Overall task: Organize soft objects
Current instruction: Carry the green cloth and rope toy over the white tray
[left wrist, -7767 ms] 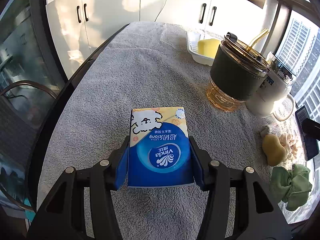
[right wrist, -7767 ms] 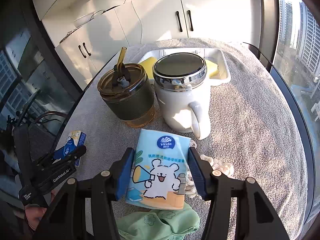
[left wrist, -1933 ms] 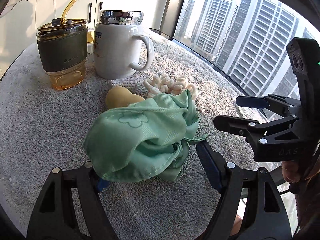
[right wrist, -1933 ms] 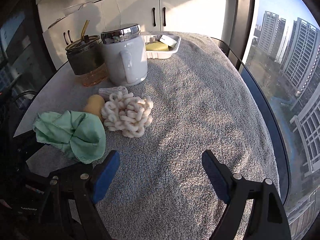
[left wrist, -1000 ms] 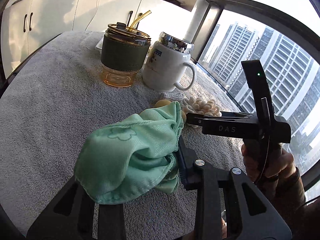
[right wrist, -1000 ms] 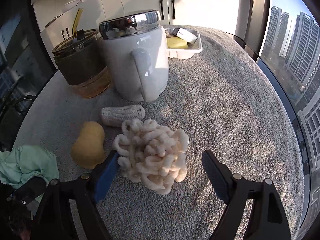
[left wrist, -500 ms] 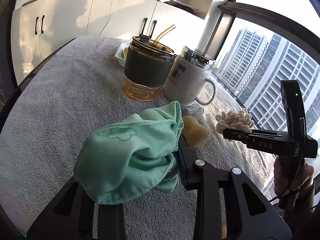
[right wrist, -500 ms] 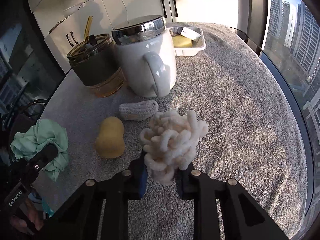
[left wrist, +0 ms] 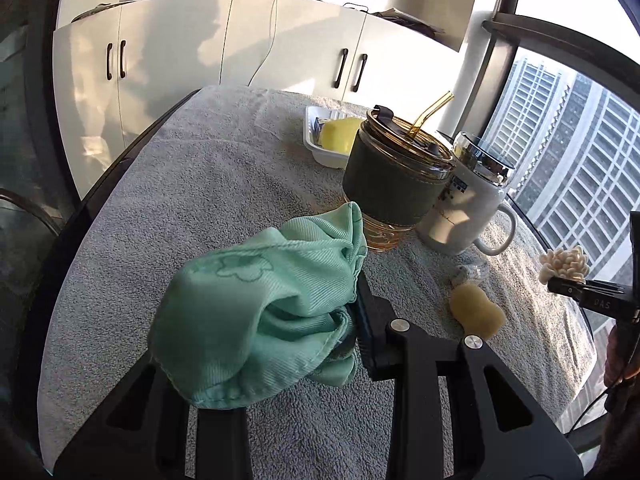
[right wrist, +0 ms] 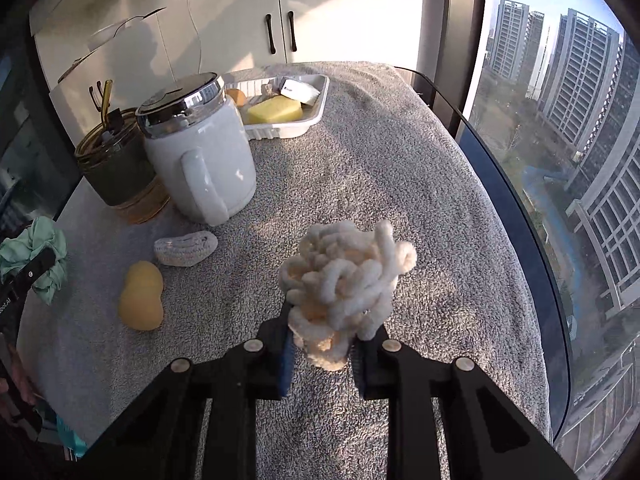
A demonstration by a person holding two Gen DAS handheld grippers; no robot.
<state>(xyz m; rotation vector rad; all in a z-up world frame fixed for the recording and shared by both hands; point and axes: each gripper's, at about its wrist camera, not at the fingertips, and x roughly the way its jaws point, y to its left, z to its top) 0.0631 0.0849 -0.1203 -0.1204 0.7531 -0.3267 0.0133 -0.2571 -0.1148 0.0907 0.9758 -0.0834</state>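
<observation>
My left gripper (left wrist: 288, 320) is shut on a crumpled mint green cloth (left wrist: 256, 300) and holds it above the grey towel-covered table (left wrist: 224, 176); the cloth hides the left finger. My right gripper (right wrist: 324, 340) is shut on a cream looped-yarn scrunchie (right wrist: 344, 280), lifted off the table. That scrunchie (left wrist: 564, 264) also shows at the right edge of the left wrist view, and the green cloth (right wrist: 36, 252) at the left edge of the right wrist view. A yellow gourd-shaped sponge (right wrist: 141, 296) and a small knitted grey pad (right wrist: 185, 248) lie on the towel.
A white lidded mug (right wrist: 200, 152) and an amber glass cup with a dark sleeve and straw (right wrist: 116, 168) stand at centre left. A white tray (right wrist: 316, 114) with a yellow sponge and small items sits at the far end. The table edge and a window are at the right.
Both grippers have risen and pulled back with their loads. The left view has swung left toward the cabinets. The scrunchie sits higher above the table.
</observation>
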